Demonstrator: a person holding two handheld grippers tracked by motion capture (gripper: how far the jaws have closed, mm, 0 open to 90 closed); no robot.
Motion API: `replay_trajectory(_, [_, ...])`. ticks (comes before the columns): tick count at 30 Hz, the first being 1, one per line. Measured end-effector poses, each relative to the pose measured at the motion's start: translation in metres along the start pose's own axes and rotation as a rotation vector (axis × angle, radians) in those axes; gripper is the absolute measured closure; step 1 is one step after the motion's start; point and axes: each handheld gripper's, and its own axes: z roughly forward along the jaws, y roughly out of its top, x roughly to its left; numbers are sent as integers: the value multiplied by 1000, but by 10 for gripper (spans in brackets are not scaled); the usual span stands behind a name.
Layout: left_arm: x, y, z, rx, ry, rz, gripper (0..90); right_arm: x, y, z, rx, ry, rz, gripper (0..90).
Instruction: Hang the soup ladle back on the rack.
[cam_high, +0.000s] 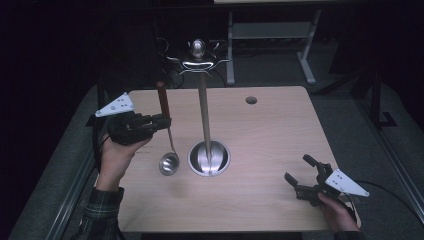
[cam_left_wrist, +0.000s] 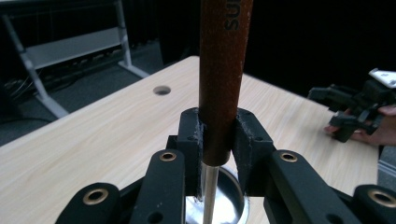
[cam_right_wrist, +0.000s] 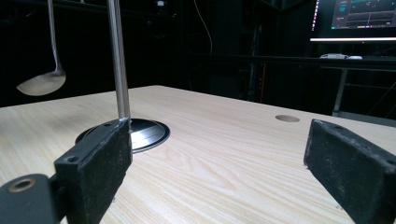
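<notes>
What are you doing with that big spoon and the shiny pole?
A person is holding a gripper in each hand at a wooden table. The left gripper is shut on the brown handle of a ladle, holding it upright, bowl down, in the air beside a metal stand with hooks on top. The ladle is not on a hook yet. The right gripper is open and holds nothing, low near the table's front right corner.

dim room, grey carpet (cam_high: 350, 120), white-framed desk (cam_high: 270, 30) behind, seemingly a lit monitor (cam_right_wrist: 359, 18).
</notes>
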Motion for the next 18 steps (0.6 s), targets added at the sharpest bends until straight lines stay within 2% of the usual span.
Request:
replay_trajectory(11, [-13, 23, -6, -50, -28, 42, 741, 0, 0, 0, -1, -3, -1, 72])
replay_trajectory(18, [-19, 32, -7, -56, -36, 66, 742, 0, 0, 0, -1, -3, -1, 72])
